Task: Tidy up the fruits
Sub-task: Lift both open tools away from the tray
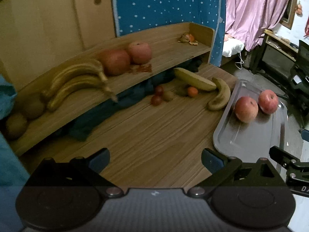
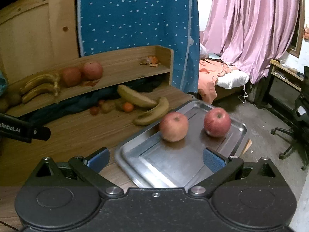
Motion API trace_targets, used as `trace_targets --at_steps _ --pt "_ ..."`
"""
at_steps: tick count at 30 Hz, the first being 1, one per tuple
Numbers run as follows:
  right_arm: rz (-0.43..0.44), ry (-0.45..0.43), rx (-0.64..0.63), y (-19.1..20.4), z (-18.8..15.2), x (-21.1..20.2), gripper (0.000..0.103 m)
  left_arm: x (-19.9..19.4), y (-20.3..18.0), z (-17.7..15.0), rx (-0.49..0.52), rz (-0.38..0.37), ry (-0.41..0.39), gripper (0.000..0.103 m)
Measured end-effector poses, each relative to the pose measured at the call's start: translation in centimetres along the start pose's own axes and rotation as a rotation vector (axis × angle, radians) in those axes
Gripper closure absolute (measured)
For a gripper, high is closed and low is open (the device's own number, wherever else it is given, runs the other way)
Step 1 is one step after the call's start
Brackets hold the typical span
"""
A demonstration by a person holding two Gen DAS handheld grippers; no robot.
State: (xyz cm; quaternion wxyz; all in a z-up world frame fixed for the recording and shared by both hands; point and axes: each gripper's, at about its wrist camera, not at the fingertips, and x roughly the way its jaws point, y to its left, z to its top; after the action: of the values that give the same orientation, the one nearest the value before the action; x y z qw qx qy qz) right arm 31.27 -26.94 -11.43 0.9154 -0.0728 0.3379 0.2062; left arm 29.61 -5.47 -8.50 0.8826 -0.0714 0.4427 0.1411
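Two apples (image 2: pixel 173 128) (image 2: pixel 217 122) already sit on the tray (image 2: pixel 164 166), so sorting looks part done. The right tool (image 2: pixel 155 159) hangs spread wide and empty over the tray's near end; the left tool (image 1: pixel 155 159), equally wide and empty, hangs over bare counter (image 1: pixel 146 135) left of the tray. Next would likely be a loose banana (image 1: pixel 220 96) just left of the tray, needing a reach and a grip across its middle. Small fruits (image 1: pixel 162 95) beyond are too blurred to name; a shelf (image 1: pixel 164 44) farther left holds more fruit.
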Motion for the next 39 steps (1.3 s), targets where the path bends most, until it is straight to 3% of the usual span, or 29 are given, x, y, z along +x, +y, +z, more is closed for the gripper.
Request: trace_targets --at_steps 8,17,29,39 --pt "0.046 0.031 -0.059 4.7 -0.6 -2.6 0.001 -2.7 4.7 -2.7 -0.042 -0.003 -0.008 0.0" --pt "0.077 0.04 -0.106 7.0 -0.6 -3.5 0.001 -2.9 8.8 -4.5 -0.134 0.03 0.036 0.0" --pt "0.094 0.028 -0.137 6.8 0.5 -2.5 0.001 -2.4 8.8 -3.9 -0.149 0.038 0.033 0.0" --pt "0.142 0.029 -0.183 4.3 2.9 2.0 0.001 0.0 7.0 -1.5 -0.17 0.066 0.047 0.0"
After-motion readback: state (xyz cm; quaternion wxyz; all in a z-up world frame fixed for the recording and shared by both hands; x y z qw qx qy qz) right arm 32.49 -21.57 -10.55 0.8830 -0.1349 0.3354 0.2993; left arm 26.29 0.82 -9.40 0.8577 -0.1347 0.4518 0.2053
